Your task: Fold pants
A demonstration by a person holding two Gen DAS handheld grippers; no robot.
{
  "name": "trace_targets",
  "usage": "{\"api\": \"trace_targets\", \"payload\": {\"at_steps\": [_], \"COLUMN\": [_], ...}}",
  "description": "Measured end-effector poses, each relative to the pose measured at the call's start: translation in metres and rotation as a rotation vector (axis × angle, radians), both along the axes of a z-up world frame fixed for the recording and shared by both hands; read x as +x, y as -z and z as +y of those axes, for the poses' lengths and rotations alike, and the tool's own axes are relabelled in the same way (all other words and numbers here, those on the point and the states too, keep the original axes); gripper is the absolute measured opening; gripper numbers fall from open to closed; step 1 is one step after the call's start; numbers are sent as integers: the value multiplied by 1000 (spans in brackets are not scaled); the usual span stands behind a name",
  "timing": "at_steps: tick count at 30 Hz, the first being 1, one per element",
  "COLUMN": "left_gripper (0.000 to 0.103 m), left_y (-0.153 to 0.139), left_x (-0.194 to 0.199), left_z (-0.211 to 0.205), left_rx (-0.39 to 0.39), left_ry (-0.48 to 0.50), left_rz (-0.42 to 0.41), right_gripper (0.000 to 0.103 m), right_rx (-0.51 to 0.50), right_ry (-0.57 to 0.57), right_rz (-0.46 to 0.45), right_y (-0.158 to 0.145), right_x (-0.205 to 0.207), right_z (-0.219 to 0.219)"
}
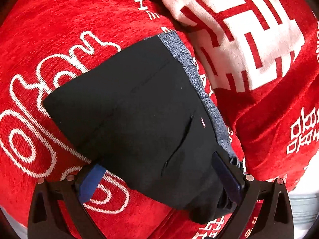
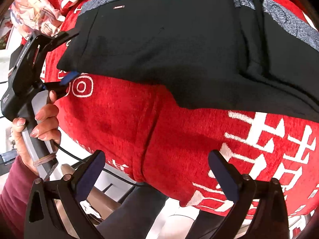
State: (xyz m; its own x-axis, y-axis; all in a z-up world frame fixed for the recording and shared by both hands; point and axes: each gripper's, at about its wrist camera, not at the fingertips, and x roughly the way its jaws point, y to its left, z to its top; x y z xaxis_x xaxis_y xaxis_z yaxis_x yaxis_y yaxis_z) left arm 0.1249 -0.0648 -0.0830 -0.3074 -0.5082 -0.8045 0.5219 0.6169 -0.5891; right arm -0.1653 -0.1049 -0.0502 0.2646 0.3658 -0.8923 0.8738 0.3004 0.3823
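Note:
Black pants [image 1: 129,103] with a blue-grey patterned waistband [image 1: 197,69] lie folded into a thick stack on a red blanket [image 1: 49,39]. My left gripper [image 1: 159,175] is open, its two fingers straddling the near end of the stack; one blue pad [image 1: 91,181] is beside the fabric on the blanket. The right wrist view shows that gripper [image 2: 68,56] at the pants' [image 2: 169,49] left end, one finger above and one below the edge. My right gripper [image 2: 157,171] hangs open over the blanket's front edge, below the pants, holding nothing.
The red blanket [image 2: 129,129] carries white lettering and a large white patterned patch [image 1: 249,29]. Floral fabric [image 2: 35,14] lies at the far left. A hand [image 2: 43,119] with a maroon sleeve [image 2: 12,189] holds the left gripper. A black cable [image 2: 119,177] and the person's dark-trousered legs [image 2: 139,209] are below the blanket's edge.

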Motion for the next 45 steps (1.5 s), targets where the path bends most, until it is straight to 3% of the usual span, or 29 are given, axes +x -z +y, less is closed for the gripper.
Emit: {"api": "trace_targets", "payload": {"at_steps": [2,5,8,11,12,13,15,16,19,21,25,29,34,38,42,43,44,45], "left_gripper": [102,102,102,102,100,93,68,46,39,38,38,38,38,38,38,38,38,38], "left_y": [-7,-19,-1,1,1,-1,-6,-8,-19,-27,-25,-27,-27,-26,-28,-28,-28,-30], "left_x": [2,5,7,6,4,2,-4,-10,-30,-61,-116,-110,-109,-116,-116,-116,-117,-120], "left_z": [-1,-6,-14,-18,-21,-23,-27,-30,-32,-36,-34,-25,-27,-27,-25,-25,-26,-25], "left_rx": [-5,-83,0,16,43,67,135,185,195,182,160,147,138,131,121,121,124,121], "left_ry": [-14,-49,-59,-68,-54,-48,-22,23,174,323,553,571,579,579,569,571,580,587], "left_rz": [24,29,31,18,1,-27,-142,-238,-446,-671,-1033,-1036,-1037,-1048,-1040,-1040,-1026,-1032], "right_gripper": [103,103,103,103,103,103,103,103,103,103,103,103,103,103,101,92,51,31], "right_rx": [-4,-23,-29,-39,-52,-70,-101,-121,-190,-218,-150,-60,-18,51,96,111,119,131], "right_ry": [1,9,12,21,21,18,12,9,-2,-13,-44,-187,-463,-625,-690,-689,-684,-671], "right_rz": [3,-8,4,22,22,21,14,9,-18,-35,-154,-201,-165,-86,24,38,46,52], "right_y": [-2,-8,-5,0,-2,-5,-11,-16,-33,-44,-61,-61,-46,-20,8,15,19,23], "right_x": [1,0,-3,-6,-6,-5,-3,1,16,32,84,163,252,295,307,305,302,297], "right_z": [-1,-5,-13,-25,-31,-40,-59,-71,-110,-134,-171,-177,-143,-112,-103,-103,-104,-105]}}
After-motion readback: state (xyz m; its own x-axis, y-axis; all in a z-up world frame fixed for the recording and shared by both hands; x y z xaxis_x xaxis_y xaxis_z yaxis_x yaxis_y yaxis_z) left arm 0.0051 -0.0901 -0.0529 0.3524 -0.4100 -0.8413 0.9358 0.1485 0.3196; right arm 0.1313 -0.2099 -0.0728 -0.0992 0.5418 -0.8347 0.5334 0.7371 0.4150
